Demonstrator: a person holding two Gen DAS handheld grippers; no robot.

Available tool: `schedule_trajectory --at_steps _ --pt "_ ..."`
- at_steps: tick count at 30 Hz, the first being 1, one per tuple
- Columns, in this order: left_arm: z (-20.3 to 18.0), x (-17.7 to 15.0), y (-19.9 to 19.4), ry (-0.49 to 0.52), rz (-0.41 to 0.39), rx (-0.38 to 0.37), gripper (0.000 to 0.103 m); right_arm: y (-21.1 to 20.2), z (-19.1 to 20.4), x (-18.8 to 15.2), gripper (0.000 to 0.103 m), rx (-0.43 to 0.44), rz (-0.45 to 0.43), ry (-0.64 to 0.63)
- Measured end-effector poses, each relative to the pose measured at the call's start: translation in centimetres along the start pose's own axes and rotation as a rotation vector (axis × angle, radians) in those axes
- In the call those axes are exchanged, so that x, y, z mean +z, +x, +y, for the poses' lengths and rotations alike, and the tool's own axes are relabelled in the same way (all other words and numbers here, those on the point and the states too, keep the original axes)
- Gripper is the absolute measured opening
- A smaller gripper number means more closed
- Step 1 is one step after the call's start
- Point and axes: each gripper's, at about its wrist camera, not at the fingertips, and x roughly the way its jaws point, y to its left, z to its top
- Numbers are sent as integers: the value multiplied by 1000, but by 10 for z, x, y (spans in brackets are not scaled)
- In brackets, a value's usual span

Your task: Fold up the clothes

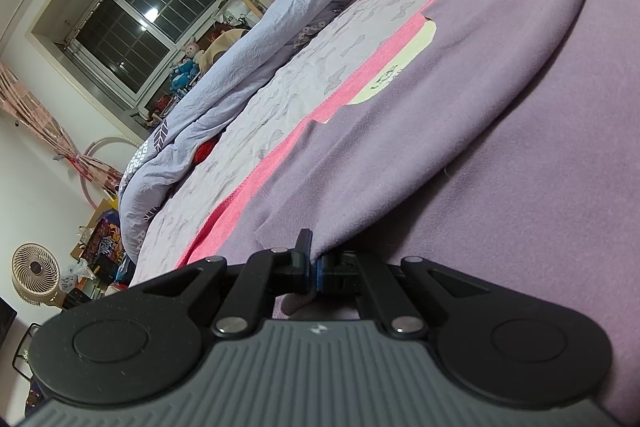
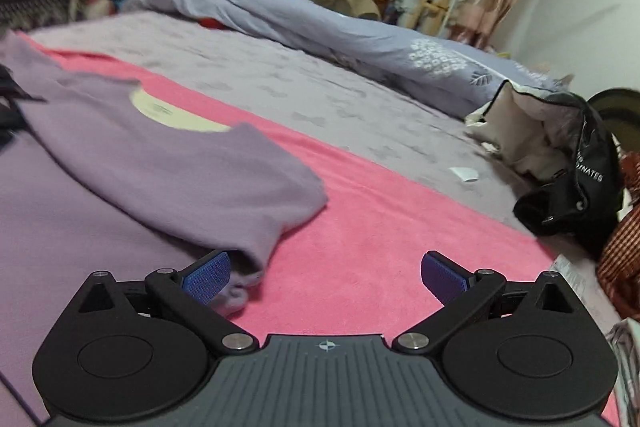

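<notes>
The left gripper [image 1: 313, 261] is clenched on a fold of the purple garment [image 1: 500, 155] spread over the pink towel [image 2: 392, 211] on the bed — the right gripper [image 2: 325, 277] hangs spread wide, its left pad [image 2: 206, 279] just beside a folded sleeve [image 2: 240, 187].

A big bed [image 2: 320, 87] with a pale purple sheet, a pink towel [image 2: 380, 219] on it, a purple top [image 2: 160, 163] on the towel, a bumpy blue blanket [image 2: 320, 23], a black bag [image 2: 576, 195]
</notes>
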Motion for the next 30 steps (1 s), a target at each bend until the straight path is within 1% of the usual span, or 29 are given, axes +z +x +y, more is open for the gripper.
schedule_trajectory --at_steps 1,4,5,6,7,8,9,10,11,13,14,15,19,21,22,23,24,25,26,28,30 --pt "0 0 0 0 0 0 0 0 -1 6 103 31 -10 50" --pt "1 0 0 2 0 2 0 7 -2 30 103 138 -53 262" --pt "1 0 0 3 0 3 0 10 -2 39 101 173 -67 332" --pt "1 0 0 3 0 3 0 12 -3 47 96 209 -81 403" --pt "2 0 0 3 0 2 0 19 0 54 93 252 -81 467" --pt "2 0 0 3 0 2 0 30 8 59 84 282 -65 499" --pt "2 0 -1 2 0 2 0 42 16 64 67 303 -45 516" --pt "2 0 -1 2 0 1 0 53 25 67 62 301 -18 510" --pt "2 0 -1 2 1 1 0 65 36 66 60 279 22 476" --pt "1 1 0 1 1 0 0 81 52 56 61 230 62 393" --pt "2 1 0 1 2 0 0 87 60 51 64 206 77 352" --pt "2 2 0 2 2 0 0 94 68 45 64 182 91 311" --pt "6 3 -2 13 12 -12 0 102 66 49 67 182 95 306" --pt "12 1 -6 41 12 -11 11 107 70 49 67 175 92 296" --pt "15 0 -7 55 12 -11 26 108 71 49 68 171 91 291" --pt "21 -2 -10 68 14 -5 45 110 70 51 68 169 90 290" --pt "29 -5 -12 80 19 4 51 111 71 49 68 170 89 291" --pt "39 -9 -15 79 33 8 62 110 73 44 68 170 88 292" --pt "50 -13 -18 66 54 7 67 110 75 39 68 170 87 293" --pt "70 -21 -24 58 98 42 68 108 76 35 69 169 85 292" --pt "87 -25 -30 41 141 130 68 106 77 32 69 167 84 290"
